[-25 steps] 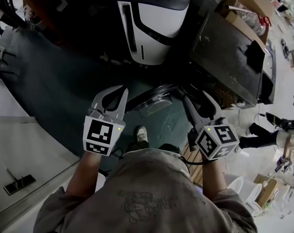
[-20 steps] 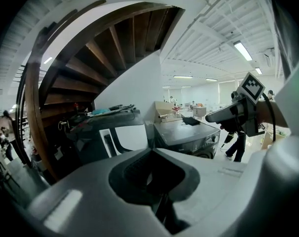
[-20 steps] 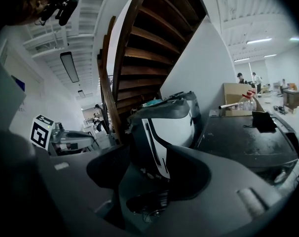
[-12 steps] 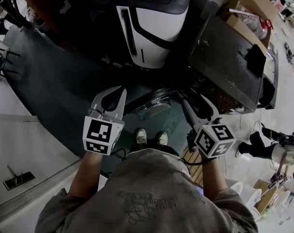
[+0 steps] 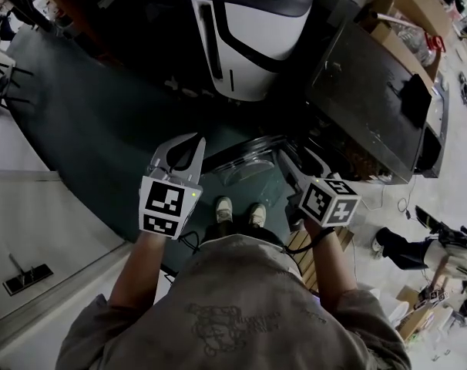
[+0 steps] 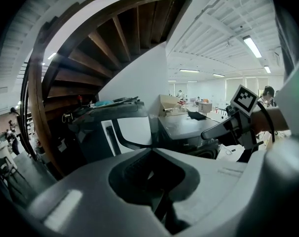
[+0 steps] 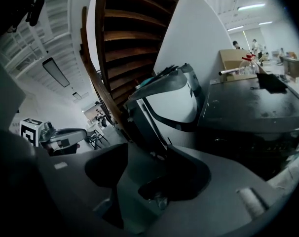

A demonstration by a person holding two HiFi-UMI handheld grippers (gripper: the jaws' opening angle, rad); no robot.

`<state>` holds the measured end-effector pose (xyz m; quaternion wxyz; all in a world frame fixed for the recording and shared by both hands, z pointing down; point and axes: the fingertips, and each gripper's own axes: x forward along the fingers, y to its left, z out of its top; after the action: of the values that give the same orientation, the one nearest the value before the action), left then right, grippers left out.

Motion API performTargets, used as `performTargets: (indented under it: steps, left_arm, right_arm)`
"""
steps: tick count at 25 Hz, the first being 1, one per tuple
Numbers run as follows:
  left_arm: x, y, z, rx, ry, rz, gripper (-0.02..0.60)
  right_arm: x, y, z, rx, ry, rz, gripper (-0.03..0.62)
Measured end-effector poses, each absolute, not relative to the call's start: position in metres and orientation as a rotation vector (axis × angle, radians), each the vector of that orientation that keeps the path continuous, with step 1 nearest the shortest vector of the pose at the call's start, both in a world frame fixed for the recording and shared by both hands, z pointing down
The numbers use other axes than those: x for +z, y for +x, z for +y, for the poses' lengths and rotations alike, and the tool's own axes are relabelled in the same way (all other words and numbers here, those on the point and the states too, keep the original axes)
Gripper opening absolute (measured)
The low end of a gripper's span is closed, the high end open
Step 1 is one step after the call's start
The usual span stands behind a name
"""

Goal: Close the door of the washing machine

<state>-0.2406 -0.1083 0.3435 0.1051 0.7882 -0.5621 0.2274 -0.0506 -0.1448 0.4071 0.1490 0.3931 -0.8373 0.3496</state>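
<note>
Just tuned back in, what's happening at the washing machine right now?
A person stands in front of the dark washing machine with a hand-held gripper in each hand. The machine's round door stands open, low down between the two grippers. The left hand-held gripper is shut and empty, to the door's left. The right hand-held gripper is near the machine's front; its jaws have just been opening, with nothing between them. The door is not yet closed, and neither gripper visibly touches it.

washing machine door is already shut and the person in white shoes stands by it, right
No, the door stands open, swung out from the washing machine; the head view shows it. The person in white shoes does stand by it.
</note>
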Motion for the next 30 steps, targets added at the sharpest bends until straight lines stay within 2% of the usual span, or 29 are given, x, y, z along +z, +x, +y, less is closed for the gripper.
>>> performTargets:
  steps: [12, 21, 30]
  left_arm:
    - [0.411, -0.248, -0.139, 0.781, 2.306, -1.531, 0.000]
    - [0.477, -0.254, -0.144, 0.825, 2.266, -1.448, 0.000]
    - [0.542, -0.267, -0.138, 0.861, 2.180, -1.394, 0.000]
  right_arm:
    - [0.520, -0.095, -0.188, 1.430, 1.234, -2.078, 0.284]
    - [0.604, -0.118, -0.190, 1.511, 1.301, -1.879, 0.285]
    - [0.678, -0.132, -0.179, 1.740, 1.295, -1.667, 0.291]
